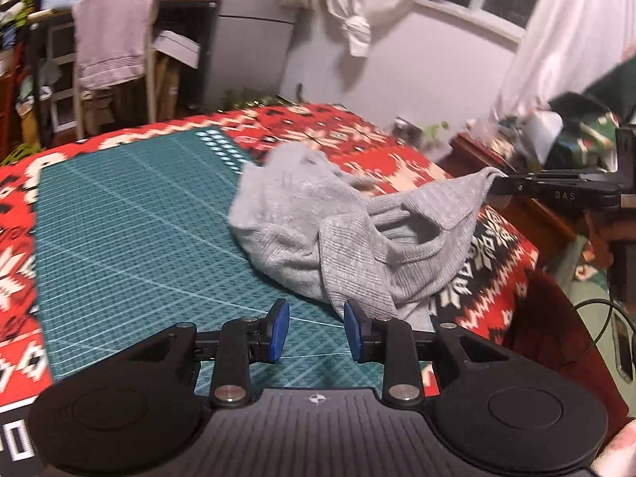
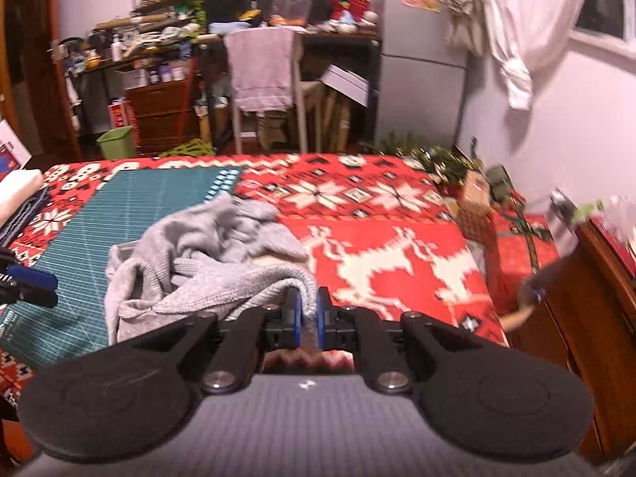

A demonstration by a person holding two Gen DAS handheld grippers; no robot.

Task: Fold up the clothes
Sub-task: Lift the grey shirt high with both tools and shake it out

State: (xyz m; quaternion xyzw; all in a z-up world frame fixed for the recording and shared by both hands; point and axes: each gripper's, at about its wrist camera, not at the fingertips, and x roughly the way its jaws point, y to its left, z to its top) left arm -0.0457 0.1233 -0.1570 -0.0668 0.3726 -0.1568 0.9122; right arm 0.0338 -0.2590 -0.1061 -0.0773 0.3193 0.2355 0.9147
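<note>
A grey knit garment (image 1: pixel 349 230) lies crumpled on the table, half on the green cutting mat (image 1: pixel 131 214) and half on the red patterned cloth (image 2: pixel 381 238) that covers the rest of the tabletop. It is bunched into loose folds rather than spread flat, with a ribbed edge hanging toward the near side of the mat.

The right gripper (image 2: pixel 307 312) has its jaws drawn nearly together on a ribbed edge of the garment, the fabric pinched between the blue pads (image 2: pixel 293 314). From the left wrist view the same gripper (image 1: pixel 501 186) reaches in from beyond the mat's right edge, and the corner it holds is lifted clear of the cloth, so the fabric stretches up from the heap in a taut ridge.

The left gripper (image 1: pixel 317 332) hovers over the near part of the mat with its jaws parted and nothing between them. Its right pad (image 1: pixel 351 334) sits just beside the hanging ribbed edge of the garment; whether it touches the fabric is hard to tell, as the view is blurred there.

Beyond the mat's far edge stands a chair (image 2: pixel 270 79) with a pale towel (image 2: pixel 260 67) draped over its back, and a white shirt (image 2: pixel 520 39) hangs on the wall further right.
</note>
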